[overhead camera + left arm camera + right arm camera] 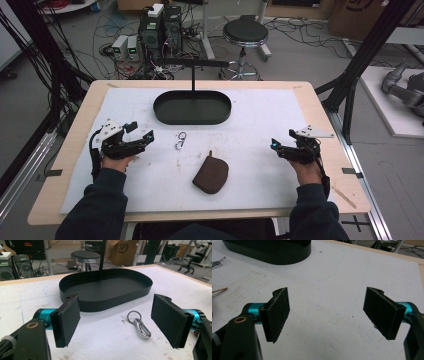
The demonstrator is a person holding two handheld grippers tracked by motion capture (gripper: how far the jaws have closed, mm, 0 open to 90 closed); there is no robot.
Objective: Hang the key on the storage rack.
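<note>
Both grippers are resting with fingers spread and empty. Between the left gripper's (142,134) fingers (67,319), slightly ahead, the key clip (140,325) is lying on the counter (260,125); I would lower straight over it. The right gripper (278,144) is waiting well apart.

Dark sleeves (102,200); 2 black grippers with teal barrels, flat black jaws, grey plates.

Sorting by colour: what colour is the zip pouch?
Dark brown; the pouch shows best in the high view.
</note>
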